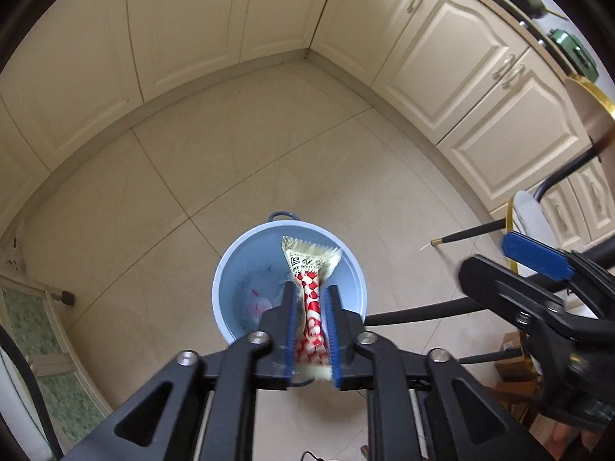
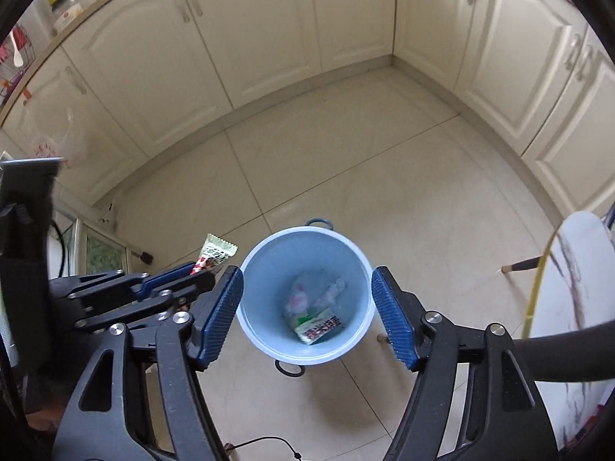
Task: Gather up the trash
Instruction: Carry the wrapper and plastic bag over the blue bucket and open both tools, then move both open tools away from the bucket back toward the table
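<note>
The left hand-held gripper (image 1: 311, 299) clamps 1 snack wrapper (image 1: 310, 269), long axis pointing ahead over the blue bin (image 2: 246, 307) directly below; the right hand-held gripper (image 2: 307, 301) (jaws apart, empty) brackets it.

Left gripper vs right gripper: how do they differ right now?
The left gripper has its jaws nearly closed with a red-and-white snack wrapper between the pads; the right gripper has jaws spread wide with nothing between them. Shared: both have blue ribbed pads and point down at the blue bin.
</note>
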The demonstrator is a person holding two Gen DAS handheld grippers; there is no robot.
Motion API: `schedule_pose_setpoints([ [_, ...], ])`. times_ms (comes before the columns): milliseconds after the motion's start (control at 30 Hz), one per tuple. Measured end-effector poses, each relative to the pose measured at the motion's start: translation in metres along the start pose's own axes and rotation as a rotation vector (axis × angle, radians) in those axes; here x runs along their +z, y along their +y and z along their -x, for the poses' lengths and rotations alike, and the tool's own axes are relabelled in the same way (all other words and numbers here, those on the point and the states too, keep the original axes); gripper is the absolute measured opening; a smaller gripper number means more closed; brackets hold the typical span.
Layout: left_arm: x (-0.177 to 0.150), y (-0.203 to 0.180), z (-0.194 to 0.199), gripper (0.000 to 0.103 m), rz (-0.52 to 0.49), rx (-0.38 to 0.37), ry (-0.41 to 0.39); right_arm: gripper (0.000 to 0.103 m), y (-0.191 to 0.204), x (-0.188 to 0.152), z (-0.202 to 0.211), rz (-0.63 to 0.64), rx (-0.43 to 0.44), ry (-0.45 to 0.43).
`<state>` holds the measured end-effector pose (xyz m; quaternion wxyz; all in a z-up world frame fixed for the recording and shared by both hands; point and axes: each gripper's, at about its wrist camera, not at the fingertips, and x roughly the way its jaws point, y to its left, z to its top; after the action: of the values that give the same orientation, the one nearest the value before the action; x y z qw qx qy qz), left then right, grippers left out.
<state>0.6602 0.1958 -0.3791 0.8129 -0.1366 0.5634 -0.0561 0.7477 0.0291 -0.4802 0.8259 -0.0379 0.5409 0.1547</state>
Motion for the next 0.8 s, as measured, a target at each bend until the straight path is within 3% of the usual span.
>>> schedule_pose_setpoints([
  [33,-0.001,-0.005,0.002,0.019,0.001,-0.004,-0.001,0.07,-0.001,0.001,0.004,-0.001,0.006,-0.01],
  [100,0.0,-0.011,0.01,0.05,-0.002,0.018,-0.02,0.071,-0.001,0.002,0.013,0.007,0.006,-0.02],
  [133,0.001,-0.013,0.016,0.055,-0.001,0.041,-0.036,0.071,0.0,0.002,0.018,0.008,0.012,-0.029],
  [300,-0.002,-0.018,0.062,0.057,0.041,0.073,-0.146,0.072,0.012,-0.003,0.056,0.042,0.027,-0.1],
  [433,-0.01,-0.033,0.11,0.06,0.048,0.11,-0.254,0.083,0.028,-0.013,0.103,0.086,0.004,-0.193],
  [567,-0.02,-0.063,0.164,0.067,0.022,0.158,-0.394,0.087,0.039,-0.03,0.168,0.13,-0.028,-0.303],
  [633,-0.029,-0.082,0.192,0.071,0.003,0.164,-0.463,0.098,0.042,-0.043,0.208,0.14,-0.052,-0.368],
  [800,-0.064,-0.145,0.251,0.085,-0.059,0.157,-0.62,0.101,0.038,-0.079,0.304,0.11,-0.078,-0.521],
])
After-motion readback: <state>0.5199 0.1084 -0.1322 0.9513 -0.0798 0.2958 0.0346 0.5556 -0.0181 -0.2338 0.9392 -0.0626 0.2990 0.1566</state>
